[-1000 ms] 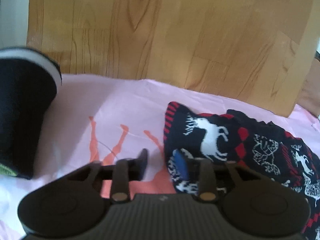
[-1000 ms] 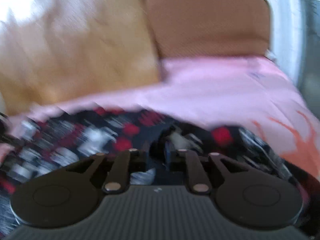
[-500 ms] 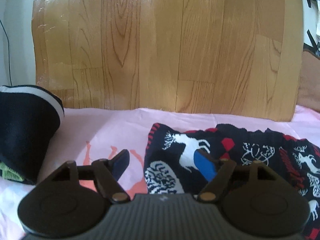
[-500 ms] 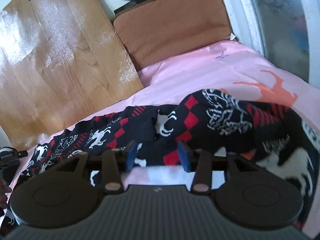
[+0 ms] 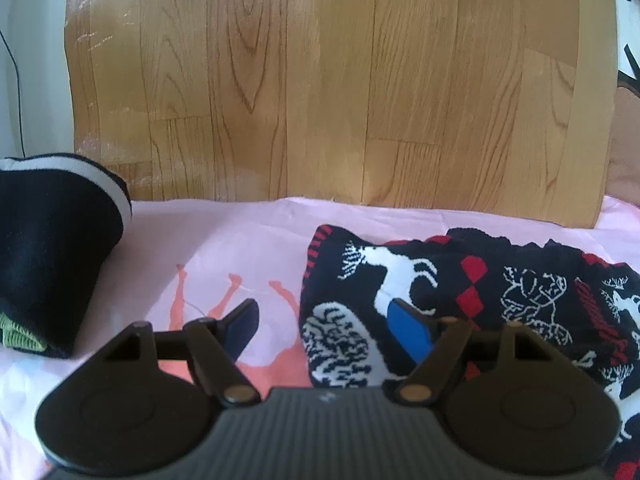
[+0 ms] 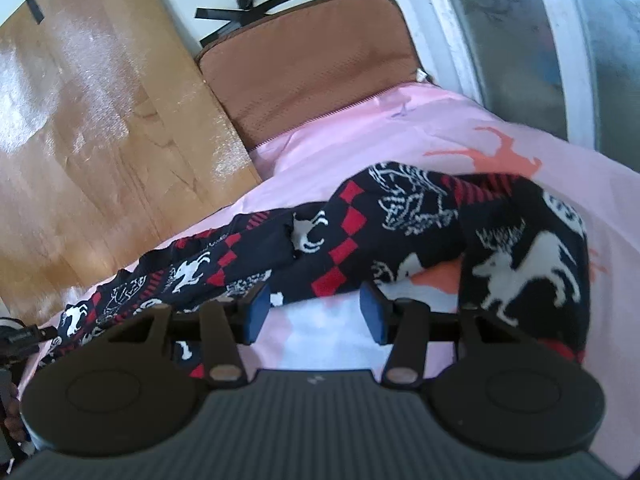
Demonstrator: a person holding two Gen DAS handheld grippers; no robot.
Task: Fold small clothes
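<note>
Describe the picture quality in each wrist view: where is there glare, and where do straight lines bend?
Left wrist view: sharp; faint sheen on the upper left of the wood panel, whose side edges bow outward from the fisheye lens. Right wrist view: strong white glare on the wood panel; the window frame curves; the sweater is clear.

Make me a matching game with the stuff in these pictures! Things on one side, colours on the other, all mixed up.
Things:
1. reindeer sweater
2. bed sheet
3. wooden board
4. folded clothes pile

Colours:
A. pink with orange animal shapes
B. light brown with wood grain
C. dark navy with a white band and a green edge
D. navy with red diamonds and white deer

Pairs: 1-D, 2-A, 3-B, 4-C
</note>
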